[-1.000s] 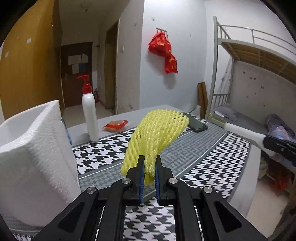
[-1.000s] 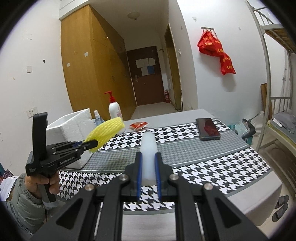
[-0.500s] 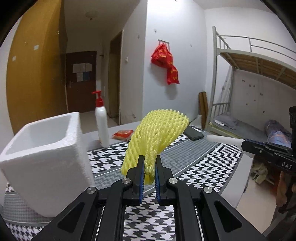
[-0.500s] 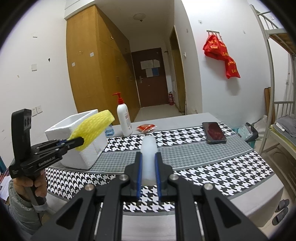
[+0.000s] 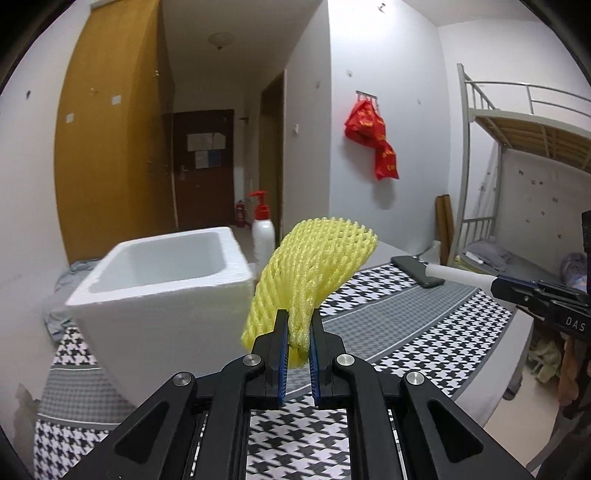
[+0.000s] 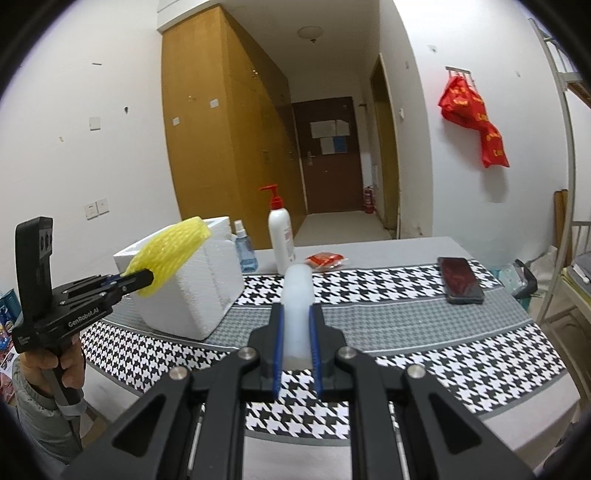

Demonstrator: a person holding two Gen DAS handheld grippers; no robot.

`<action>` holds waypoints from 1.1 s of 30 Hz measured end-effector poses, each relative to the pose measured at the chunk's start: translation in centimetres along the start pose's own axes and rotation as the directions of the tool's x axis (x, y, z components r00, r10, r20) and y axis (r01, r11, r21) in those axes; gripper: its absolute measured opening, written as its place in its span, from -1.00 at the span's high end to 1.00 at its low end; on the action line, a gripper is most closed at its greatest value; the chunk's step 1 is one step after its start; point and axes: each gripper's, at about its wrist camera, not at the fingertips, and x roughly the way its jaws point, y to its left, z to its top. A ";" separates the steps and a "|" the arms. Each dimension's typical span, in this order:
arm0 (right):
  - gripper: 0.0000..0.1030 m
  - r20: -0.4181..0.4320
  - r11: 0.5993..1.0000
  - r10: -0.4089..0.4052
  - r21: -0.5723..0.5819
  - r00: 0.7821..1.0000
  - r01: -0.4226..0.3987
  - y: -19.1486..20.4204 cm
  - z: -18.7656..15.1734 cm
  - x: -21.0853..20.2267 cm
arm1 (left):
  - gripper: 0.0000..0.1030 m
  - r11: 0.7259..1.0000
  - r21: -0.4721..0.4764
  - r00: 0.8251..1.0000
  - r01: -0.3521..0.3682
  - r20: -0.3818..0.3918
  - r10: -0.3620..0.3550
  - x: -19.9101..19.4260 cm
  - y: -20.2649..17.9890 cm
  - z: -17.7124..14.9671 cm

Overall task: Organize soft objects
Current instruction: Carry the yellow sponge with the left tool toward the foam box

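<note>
1. Your left gripper (image 5: 297, 332) pinches the yellow foam mesh sleeve (image 5: 314, 269) beside the white styrofoam box (image 5: 162, 291).
2. Your right gripper (image 6: 297, 334) clamps the white foam cylinder (image 6: 297, 306) above the houndstooth tablecloth (image 6: 424, 332).

Both views are evenly lit by soft indoor light from a ceiling lamp (image 6: 309, 34), with the hallway behind dimmer. Fisheye distortion bows the walls and bed frame (image 5: 517, 110) and leaves dark corners. The red bag (image 6: 474, 118) casts a soft shadow on the wall. The near tabletop (image 5: 295, 435) pattern looks slightly blurred.
</note>
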 end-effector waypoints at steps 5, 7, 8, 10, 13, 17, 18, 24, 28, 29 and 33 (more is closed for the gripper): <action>0.69 -0.001 0.999 0.043 -0.016 0.999 -0.043 0.8 0.5 0.8 | 0.80 0.999 -0.014 0.999 -0.035 0.009 0.035 -1.0 0.8 -0.1; 0.69 -0.004 0.998 0.063 -0.025 0.998 -0.064 1.2 0.6 1.0 | 0.80 0.998 -0.019 0.999 -0.053 0.012 0.053 -1.3 1.0 -0.2; 0.69 -0.005 0.997 0.071 -0.030 0.997 -0.071 1.5 0.7 1.2 | 0.80 0.998 -0.022 0.998 -0.058 0.013 0.058 -1.5 1.2 -0.2; 0.69 -0.007 0.995 0.090 -0.038 0.996 -0.091 1.9 0.8 1.4 | 0.80 0.997 -0.028 0.997 -0.074 0.013 0.075 -1.8 1.6 -0.2; 0.69 -0.011 0.992 0.117 -0.054 0.993 -0.117 2.7 0.9 1.7 | 0.80 0.995 -0.035 0.995 -0.096 0.016 0.097 -2.4 2.3 -0.2; 0.69 -0.018 0.987 0.143 -0.066 0.990 -0.144 3.5 1.1 2.3 | 0.80 0.991 -0.044 0.991 -0.128 0.022 0.129 -3.2 3.0 -0.3; 0.69 -0.020 0.986 0.149 -0.070 0.989 -0.150 3.6 1.2 2.4 | 0.80 0.990 -0.047 0.990 -0.135 0.023 0.136 -3.3 3.1 -0.4; 0.69 -0.028 0.977 0.191 -0.092 0.981 -0.193 4.8 1.7 3.1 | 0.80 0.981 -0.067 0.983 -0.180 0.024 0.182 -4.2 4.2 -0.4; 0.69 -0.030 0.970 0.215 -0.109 0.976 -0.217 5.7 2.1 3.4 | 0.80 0.976 -0.079 0.978 -0.205 0.023 0.208 -4.9 5.0 -0.7; 0.69 -0.031 0.968 0.220 -0.114 0.975 -0.222 5.9 2.2 3.5 | 0.80 0.975 -0.083 0.977 -0.209 0.022 0.211 -5.0 5.2 -0.7; 0.69 -0.038 0.962 0.240 -0.124 0.970 -0.243 6.5 2.6 4.0 | 0.80 0.970 -0.093 0.973 -0.227 0.023 0.230 -5.6 5.6 -0.9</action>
